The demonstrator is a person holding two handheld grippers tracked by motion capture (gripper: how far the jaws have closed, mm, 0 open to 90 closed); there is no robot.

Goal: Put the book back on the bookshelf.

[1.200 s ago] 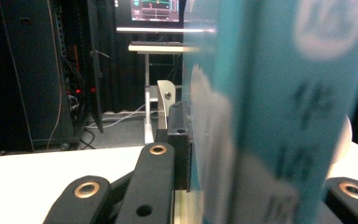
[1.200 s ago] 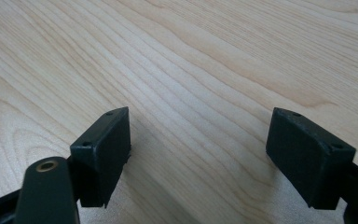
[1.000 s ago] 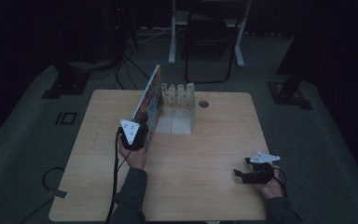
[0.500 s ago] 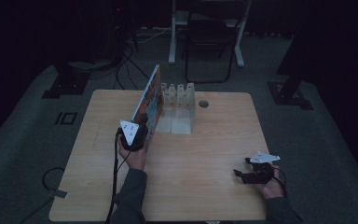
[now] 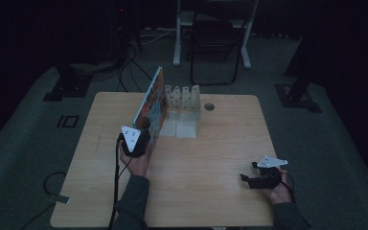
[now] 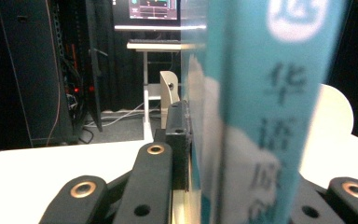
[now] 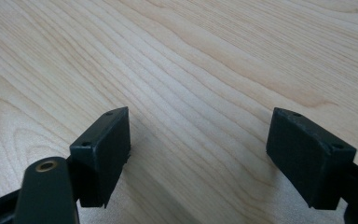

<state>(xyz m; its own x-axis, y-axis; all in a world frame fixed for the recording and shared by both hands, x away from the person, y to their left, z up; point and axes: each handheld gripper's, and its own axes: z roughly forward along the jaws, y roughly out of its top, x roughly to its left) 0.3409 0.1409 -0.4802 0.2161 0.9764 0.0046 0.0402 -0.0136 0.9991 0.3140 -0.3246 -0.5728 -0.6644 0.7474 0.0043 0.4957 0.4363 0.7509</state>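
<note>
My left claw [image 5: 141, 139] is clamped on a book [image 5: 151, 105]. In the left gripper view the jaws press the book [image 6: 256, 116] from both sides, its teal spine upright between them, printed characters blurred at this range. In the high view the book stands on its lower edge on the surface [image 5: 196, 182], tilted, colourful cover facing left, top corner toward the far edge.

Container: a white rack [image 5: 183, 98] stands near the far edge of the surface, just right of the book. It has a row of upright dividers at the back and a flat base in front. The slots look unoccupied; light too dim to be sure. The book's far end is just beside the rack's left side; I cannot tell whether they touch. In the left gripper view, pale rounded dividers [image 6: 170, 88] show beyond the jaws, to either side of the book.

My right claw [image 5: 263, 178] rests near the surface's right front corner, well apart from book and rack. Right gripper view: jaws spread wide, nothing between them, bare wood grain [image 7: 191, 70] below.

A small dark round hole [image 5: 209, 106] sits in the surface right of the rack.
</note>
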